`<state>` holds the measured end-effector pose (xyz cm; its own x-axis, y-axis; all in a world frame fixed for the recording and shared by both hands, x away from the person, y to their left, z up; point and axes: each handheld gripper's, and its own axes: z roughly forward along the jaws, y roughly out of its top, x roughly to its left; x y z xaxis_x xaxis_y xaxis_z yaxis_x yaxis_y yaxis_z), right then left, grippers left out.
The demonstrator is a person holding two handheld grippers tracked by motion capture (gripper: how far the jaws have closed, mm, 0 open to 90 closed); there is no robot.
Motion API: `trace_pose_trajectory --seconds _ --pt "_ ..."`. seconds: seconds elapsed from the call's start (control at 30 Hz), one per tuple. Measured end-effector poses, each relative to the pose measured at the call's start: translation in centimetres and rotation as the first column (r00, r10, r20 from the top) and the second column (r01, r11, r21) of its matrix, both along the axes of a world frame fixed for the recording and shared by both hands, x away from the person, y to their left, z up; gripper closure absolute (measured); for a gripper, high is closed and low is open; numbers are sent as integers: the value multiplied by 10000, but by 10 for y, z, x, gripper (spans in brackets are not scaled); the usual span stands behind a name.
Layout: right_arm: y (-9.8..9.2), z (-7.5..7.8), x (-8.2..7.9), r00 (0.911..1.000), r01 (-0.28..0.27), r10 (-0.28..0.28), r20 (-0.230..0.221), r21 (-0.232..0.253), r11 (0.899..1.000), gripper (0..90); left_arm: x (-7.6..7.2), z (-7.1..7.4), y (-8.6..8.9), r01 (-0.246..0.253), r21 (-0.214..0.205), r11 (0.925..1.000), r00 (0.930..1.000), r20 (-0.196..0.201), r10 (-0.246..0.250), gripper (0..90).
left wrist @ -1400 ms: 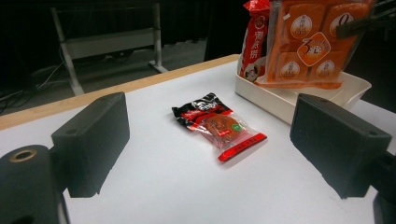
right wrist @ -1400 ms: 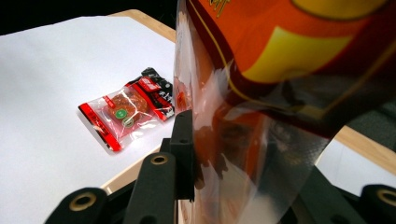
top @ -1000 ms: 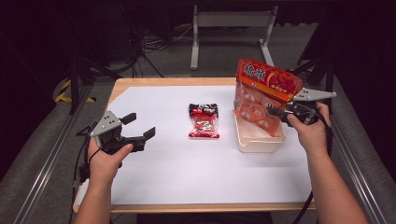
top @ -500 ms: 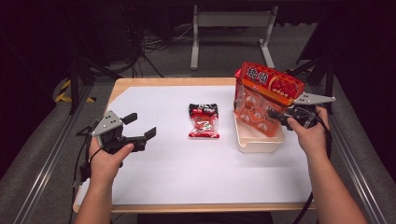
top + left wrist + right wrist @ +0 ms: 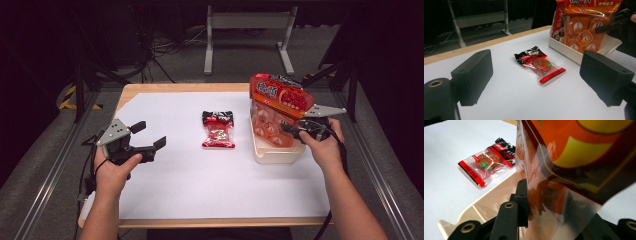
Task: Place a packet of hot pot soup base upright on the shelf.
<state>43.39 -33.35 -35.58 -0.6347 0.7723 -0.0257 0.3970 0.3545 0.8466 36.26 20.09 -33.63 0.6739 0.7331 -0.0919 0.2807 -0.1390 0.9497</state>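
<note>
A large orange snack bag (image 5: 276, 107) stands tilted in a cream tray (image 5: 272, 154) at the table's right, and my right gripper (image 5: 292, 127) is shut on its clear lower part. In the right gripper view the bag (image 5: 574, 170) sits between my jaws above the tray (image 5: 489, 205). A small red and black snack packet (image 5: 218, 129) lies flat at the table's middle, left of the tray; it also shows as the packet (image 5: 540, 63) and the packet (image 5: 487, 160). My left gripper (image 5: 150, 134) hovers open at the left, pointing toward the packet, nothing between its jaws.
White paper (image 5: 200, 175) covers the wooden table (image 5: 165, 88). A metal stand (image 5: 245, 30) and cables lie on the dark floor behind. Rails run along both sides of the table.
My right gripper has sunk a little with the orange bag, lowering it further into the tray. The left gripper has stayed still.
</note>
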Motion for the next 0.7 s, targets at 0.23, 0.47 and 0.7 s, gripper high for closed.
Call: trace_pose_trajectory --seconds 0.23,0.47,0.7 --pt "-1 -6 0 10000 58 -58 38 95 9999 699 1 0 -2 56 21 10000 10000 -45 -56 124" --pt "-14 -16 5 9984 532 -519 -209 645 9965 692 2 -1 -3 97 72 9999 9999 -54 -96 123" --pt "-17 -15 5 9959 881 -866 -264 625 9942 597 3 -3 -1 27 19 10000 9999 -113 -27 122"
